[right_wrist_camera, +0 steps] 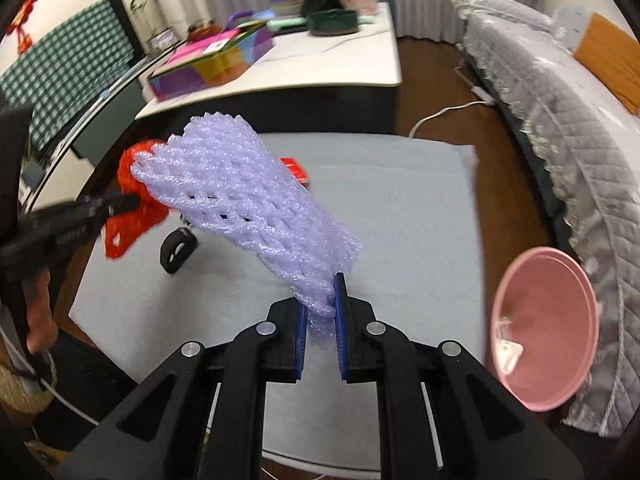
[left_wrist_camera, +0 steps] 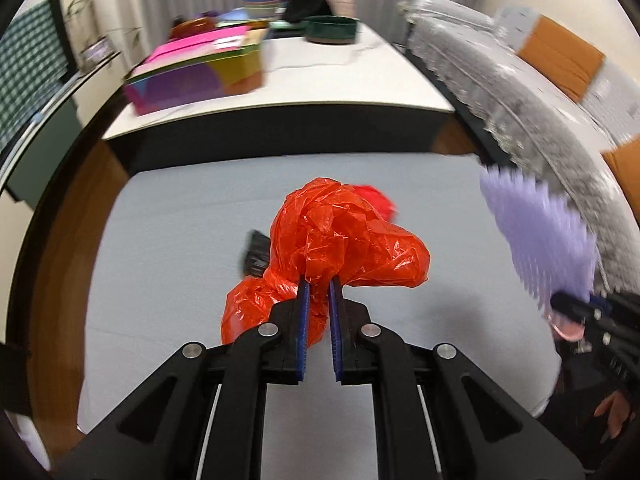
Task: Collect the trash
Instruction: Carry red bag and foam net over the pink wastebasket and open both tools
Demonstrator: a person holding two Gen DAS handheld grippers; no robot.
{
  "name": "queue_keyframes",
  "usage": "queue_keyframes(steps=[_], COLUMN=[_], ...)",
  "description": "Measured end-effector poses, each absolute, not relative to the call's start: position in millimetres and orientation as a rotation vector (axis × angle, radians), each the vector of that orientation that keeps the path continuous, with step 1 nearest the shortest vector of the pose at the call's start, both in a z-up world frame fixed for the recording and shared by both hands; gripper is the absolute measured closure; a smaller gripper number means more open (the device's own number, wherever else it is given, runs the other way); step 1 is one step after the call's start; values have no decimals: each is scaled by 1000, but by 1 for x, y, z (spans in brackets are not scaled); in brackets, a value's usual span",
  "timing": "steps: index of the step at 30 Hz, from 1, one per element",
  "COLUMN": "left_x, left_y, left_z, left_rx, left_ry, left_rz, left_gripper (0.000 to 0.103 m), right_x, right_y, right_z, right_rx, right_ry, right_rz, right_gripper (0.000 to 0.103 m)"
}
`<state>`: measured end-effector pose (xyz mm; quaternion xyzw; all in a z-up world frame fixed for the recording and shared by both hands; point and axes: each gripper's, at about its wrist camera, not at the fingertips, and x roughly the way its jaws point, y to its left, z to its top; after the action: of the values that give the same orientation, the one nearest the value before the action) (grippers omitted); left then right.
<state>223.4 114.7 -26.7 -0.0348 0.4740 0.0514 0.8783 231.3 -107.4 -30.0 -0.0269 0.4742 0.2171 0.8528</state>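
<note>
Mid-frame, my left gripper (left_wrist_camera: 318, 284) pinches a crumpled red plastic bag (left_wrist_camera: 344, 236); my right gripper (right_wrist_camera: 322, 300) clamps lilac foam netting (right_wrist_camera: 240, 184). I'd keep both grips firm toward the pink plastic bin (right_wrist_camera: 548, 332), lower right.

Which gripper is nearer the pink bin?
Right. The pink bin sits just beside the right gripper, which holds the purple foam net. The left gripper, holding the red plastic bag, is farther.

From my right wrist view, the red plastic bag (right_wrist_camera: 138, 196) is partly hidden behind the purple foam net (right_wrist_camera: 240, 192). A small red item (right_wrist_camera: 294, 170) behind the net I cannot identify. Far-table clutter (left_wrist_camera: 240, 40) at upper centre is blurred.
</note>
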Motion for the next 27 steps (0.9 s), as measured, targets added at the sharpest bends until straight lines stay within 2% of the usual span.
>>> queue_keyframes(steps=[10,27], left_x=[210,247], left_y=[15,-120], left_z=[-16,-26], left_rx=[51,172], left_ry=[999,1022], left_rz=[-33,-186], left_gripper=[94,94], right_x=[210,225], right_y=[-192,-306], right_z=[-21,-29], right_rx=[63,179], right_ry=[948,919], right_rz=[356,173], right_gripper=[90,90])
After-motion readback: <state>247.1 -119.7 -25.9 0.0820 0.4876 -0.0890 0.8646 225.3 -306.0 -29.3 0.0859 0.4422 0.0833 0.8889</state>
